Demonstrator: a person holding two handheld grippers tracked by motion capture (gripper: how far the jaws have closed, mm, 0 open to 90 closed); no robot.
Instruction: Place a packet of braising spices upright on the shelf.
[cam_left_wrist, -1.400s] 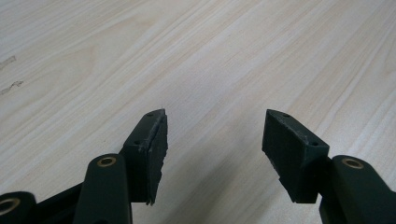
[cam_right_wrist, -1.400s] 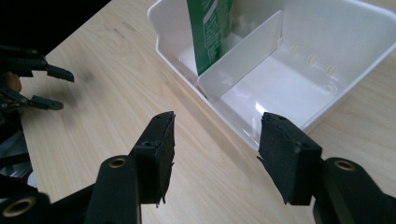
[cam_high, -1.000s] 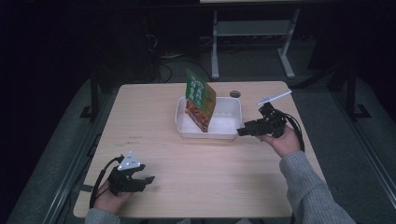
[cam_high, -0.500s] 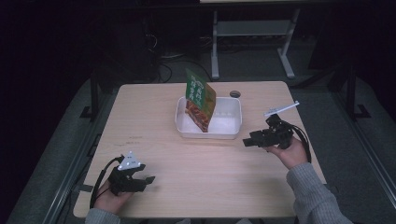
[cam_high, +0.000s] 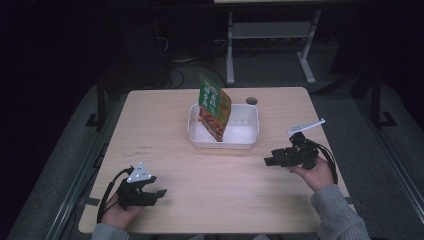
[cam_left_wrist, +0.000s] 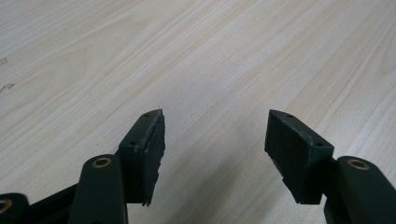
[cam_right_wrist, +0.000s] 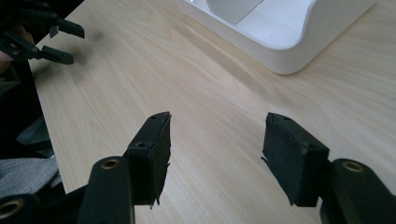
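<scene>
Currently both grippers sit empty, jaws spread: left gripper (cam_high: 159, 192) lower left of frame, right gripper (cam_high: 270, 161) right of centre. Pouch (cam_high: 214, 107) leans upright in the white tray (cam_high: 250, 139), upper centre, propped by its wall. Likely both hands parked clear.

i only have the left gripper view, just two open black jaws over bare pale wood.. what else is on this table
Observer: A white rectangular plastic tub sits at the middle of the far half of the light wooden table, shown in the high view.
Operator: anything in it
Observer: A green and orange printed snack packet stands in its left part, leaning, with its top above the rim.
Operator: wheres the other gripper
Observer: The right gripper is at the table's right side, nearer the person than the tub, jaws open with nothing between them.
Operator: and mine
Observer: The left gripper is near the front left edge, open, well apart from the tub.
</scene>
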